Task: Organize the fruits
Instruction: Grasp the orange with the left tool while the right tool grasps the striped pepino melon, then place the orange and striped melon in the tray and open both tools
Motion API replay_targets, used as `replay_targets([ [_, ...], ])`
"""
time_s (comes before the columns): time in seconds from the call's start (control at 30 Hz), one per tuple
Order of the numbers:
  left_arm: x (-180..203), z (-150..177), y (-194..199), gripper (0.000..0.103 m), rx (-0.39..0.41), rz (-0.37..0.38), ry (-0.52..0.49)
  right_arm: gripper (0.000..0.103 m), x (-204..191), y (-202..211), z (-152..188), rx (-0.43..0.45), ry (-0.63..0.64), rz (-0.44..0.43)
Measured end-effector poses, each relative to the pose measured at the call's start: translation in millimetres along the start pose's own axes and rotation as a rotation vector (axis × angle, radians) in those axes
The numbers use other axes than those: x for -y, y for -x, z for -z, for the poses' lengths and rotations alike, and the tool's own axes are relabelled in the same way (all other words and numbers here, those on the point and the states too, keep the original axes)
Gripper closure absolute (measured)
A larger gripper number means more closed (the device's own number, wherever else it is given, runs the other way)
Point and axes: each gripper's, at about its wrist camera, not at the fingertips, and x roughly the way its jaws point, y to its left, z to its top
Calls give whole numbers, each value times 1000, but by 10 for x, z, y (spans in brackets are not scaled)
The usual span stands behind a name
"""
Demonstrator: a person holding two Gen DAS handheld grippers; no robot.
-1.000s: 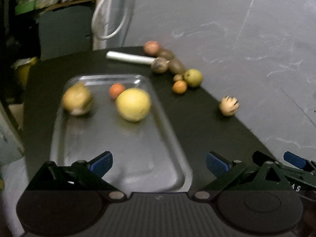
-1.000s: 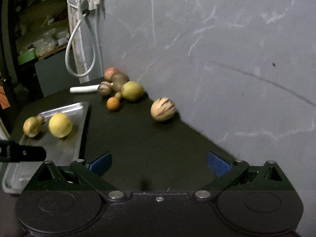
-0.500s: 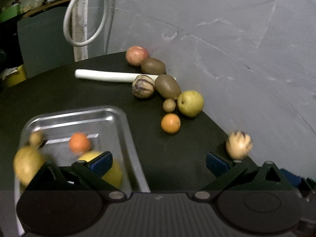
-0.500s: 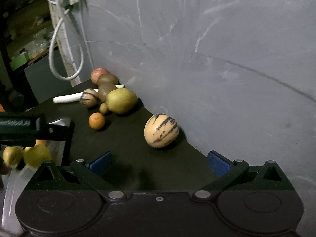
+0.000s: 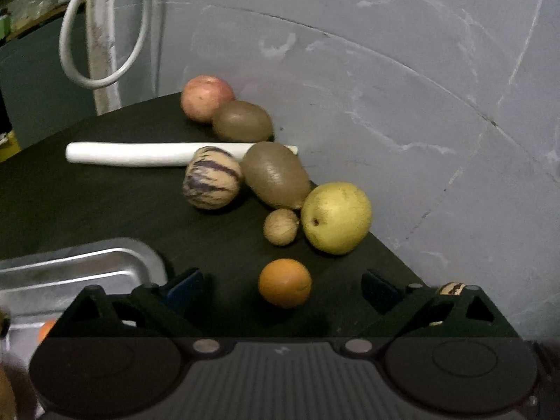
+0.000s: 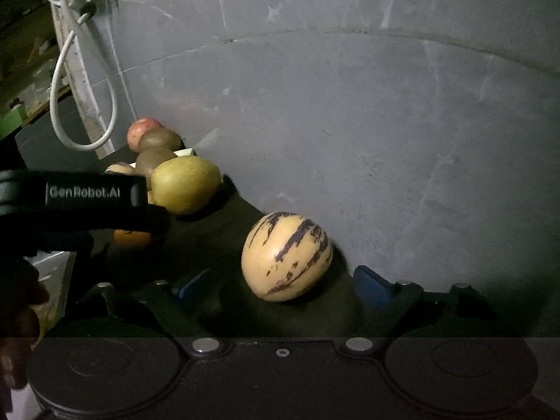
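Both grippers gape empty: left gripper (image 5: 282,285) around the small orange (image 5: 284,282), right gripper (image 6: 280,285) around the striped melon (image 6: 287,256).

Left gripper (image 5: 282,285) held low and level, jaws spread wide, blue pads (image 5: 183,285) well apart, nothing between them. Right gripper (image 6: 281,285) likewise wide open (blue pads (image 6: 369,285) on each side), nothing clamped. Left gripper's black body crossing the right wrist view's left edge.
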Motion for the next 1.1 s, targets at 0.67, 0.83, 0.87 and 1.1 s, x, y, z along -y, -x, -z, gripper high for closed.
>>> replay_targets([
  [0.67,93,67,-100,67,34,-6,-35,47,-28,-115,-5,62,66,15],
  [0.83,75,135,61,67,39,11,7,48,-55,-10,5,64,70,-26],
  [0.87,61,152,112,67,44,12,19,48,-74,23,10,69,77,-38],
  [1.1,-119,276,583,67,105,-10,97,48,-333,306,53,96,128,-123],
])
